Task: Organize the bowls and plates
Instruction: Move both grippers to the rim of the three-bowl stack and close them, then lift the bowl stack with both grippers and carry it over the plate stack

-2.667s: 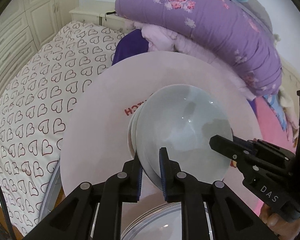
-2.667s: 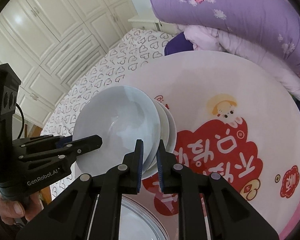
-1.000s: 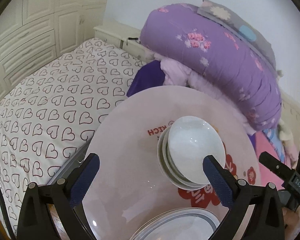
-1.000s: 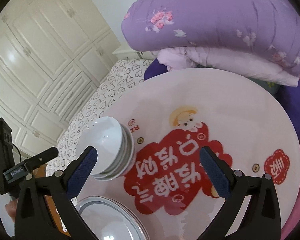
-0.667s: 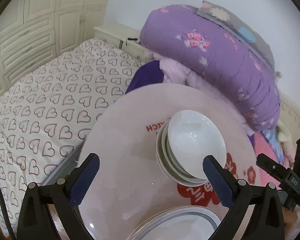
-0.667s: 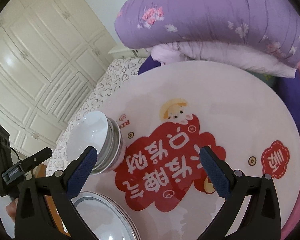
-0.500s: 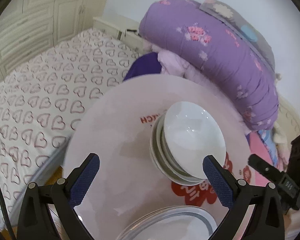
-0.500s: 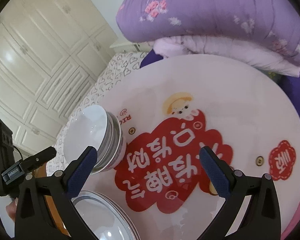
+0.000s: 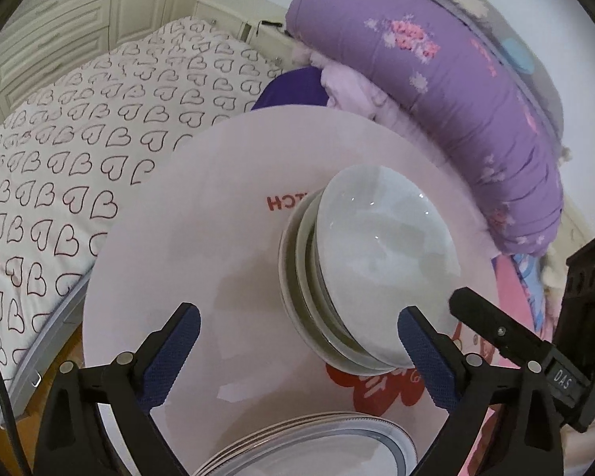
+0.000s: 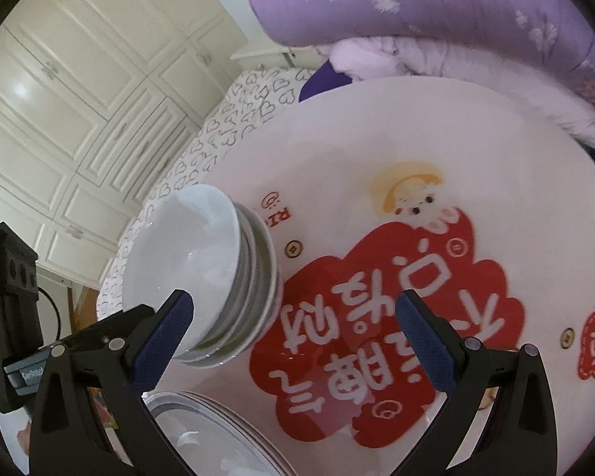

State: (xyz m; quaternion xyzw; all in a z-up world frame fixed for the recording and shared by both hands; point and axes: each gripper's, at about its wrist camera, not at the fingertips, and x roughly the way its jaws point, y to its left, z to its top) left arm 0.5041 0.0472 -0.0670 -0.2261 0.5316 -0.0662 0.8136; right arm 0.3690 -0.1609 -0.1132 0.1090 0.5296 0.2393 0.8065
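Round pink plastic table [image 9: 202, 261] showing red "RICH" lettering partly hidden; stack of white ceramic bowls [image 9: 373, 265] sitting mid-table, grey-rimmed plates [image 9: 317, 448] at near edge. Left gripper [image 9: 297, 357] closing slightly – wide, empty; right gripper [image 10: 293, 337] gaping, empty – "DAS" tag.

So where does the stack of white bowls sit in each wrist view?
Left wrist: stack of white bowls right of centre, by the right blue pad.
Right wrist: stack of white bowls left of centre, behind the left blue pad.
Shared landmark: the round table and its red "RICH" lettering beside the stack.
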